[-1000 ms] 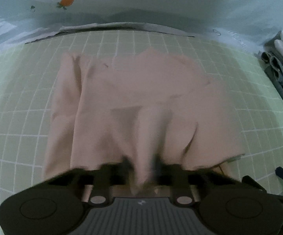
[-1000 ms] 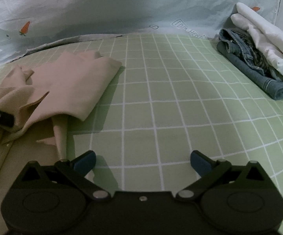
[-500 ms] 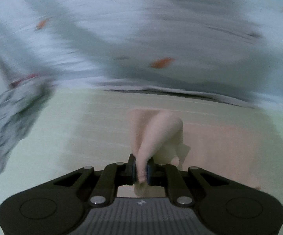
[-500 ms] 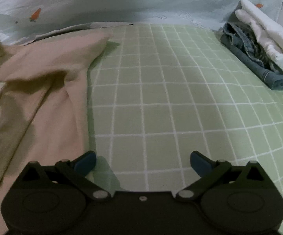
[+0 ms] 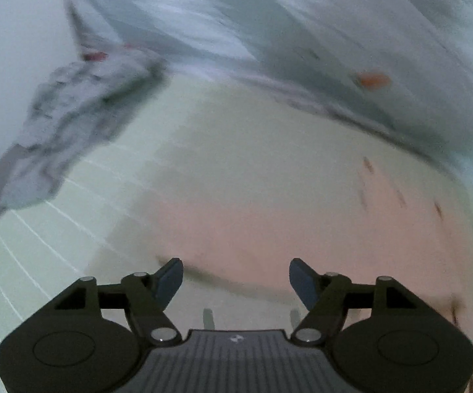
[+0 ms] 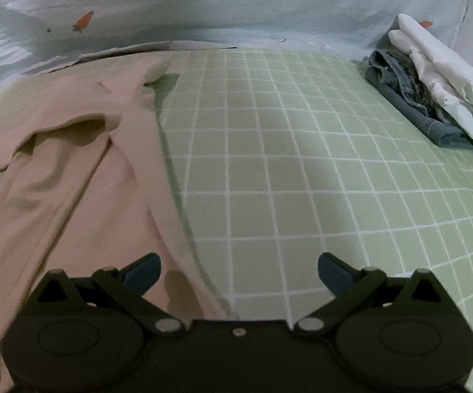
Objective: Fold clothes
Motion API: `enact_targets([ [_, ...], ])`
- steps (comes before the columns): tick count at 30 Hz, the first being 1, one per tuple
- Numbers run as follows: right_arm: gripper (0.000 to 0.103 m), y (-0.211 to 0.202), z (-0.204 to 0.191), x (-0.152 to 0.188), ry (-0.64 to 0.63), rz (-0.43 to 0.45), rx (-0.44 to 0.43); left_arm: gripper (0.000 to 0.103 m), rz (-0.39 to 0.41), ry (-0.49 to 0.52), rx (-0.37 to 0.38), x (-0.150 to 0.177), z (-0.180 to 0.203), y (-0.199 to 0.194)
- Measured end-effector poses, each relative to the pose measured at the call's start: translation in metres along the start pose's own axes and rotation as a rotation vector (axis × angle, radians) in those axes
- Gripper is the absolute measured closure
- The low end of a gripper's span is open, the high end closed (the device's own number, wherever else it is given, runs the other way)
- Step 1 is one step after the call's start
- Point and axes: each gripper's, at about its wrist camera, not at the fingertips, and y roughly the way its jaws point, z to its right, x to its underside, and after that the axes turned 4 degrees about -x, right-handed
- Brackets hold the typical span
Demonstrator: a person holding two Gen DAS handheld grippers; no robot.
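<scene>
A soft green sheet (image 6: 302, 170) crossed by thin white grid lines covers the bed under me, and a pale blue cloth with small orange carrots (image 6: 236, 3) rises behind it. The pink garment (image 6: 82, 170) lies on the sheet's left side, smooth and limp, rumpled into long folds with one flap turned over. At the far right corner sit folded jeans (image 6: 410, 111) with white cloth (image 6: 443, 75) on top. My left view is smeared by blur; a grey mottled bundle (image 5: 72, 114) shows at its upper left. My right tongs (image 6: 239, 270) are spread wide and empty, their left finger above the garment's edge. My left tongs (image 5: 235, 278) are spread too, gripping nothing, above the garment (image 5: 269, 229).
</scene>
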Motion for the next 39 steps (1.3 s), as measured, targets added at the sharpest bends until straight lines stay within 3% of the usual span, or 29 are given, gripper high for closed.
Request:
enact_targets([
  [5, 0.002, -0.008, -0.006, 0.010, -0.003, -0.016, 0.011, 0.029, -0.116, 0.214, 0.118, 0.066, 0.043, -0.014],
  [10, 0.018, -0.016, -0.002, 0.025, 0.011, -0.027, -0.021, 0.029, -0.153, 0.383, 0.136, 0.121, 0.071, -0.032],
  [13, 0.028, -0.019, 0.003, 0.034, 0.024, -0.039, -0.053, 0.024, -0.175, 0.401, 0.109, 0.137, 0.071, -0.035],
  [19, 0.065, -0.027, 0.003, 0.046, 0.007, -0.035, -0.136, 0.013, -0.244, 0.293, 0.108, 0.149, 0.047, -0.033],
  [21, 0.093, -0.030, 0.003, 0.048, 0.005, -0.022, -0.152, 0.011, -0.256, 0.277, 0.111, 0.152, 0.041, -0.031],
  [23, 0.099, -0.034, 0.002, 0.049, -0.006, -0.007, -0.155, 0.011, -0.255, 0.297, 0.108, 0.153, 0.042, -0.032],
  [30, 0.100, -0.066, -0.032, 0.043, -0.121, 0.102, -0.230, 0.006, -0.258, 0.344, 0.114, 0.153, 0.043, -0.031],
  [34, 0.100, -0.073, -0.069, 0.045, -0.206, 0.108, -0.319, 0.004, -0.261, 0.364, 0.132, 0.151, 0.040, -0.026],
  [39, 0.100, -0.058, -0.103, 0.054, -0.221, 0.052, -0.404, 0.001, -0.259, 0.386, 0.154, 0.152, 0.037, -0.025],
])
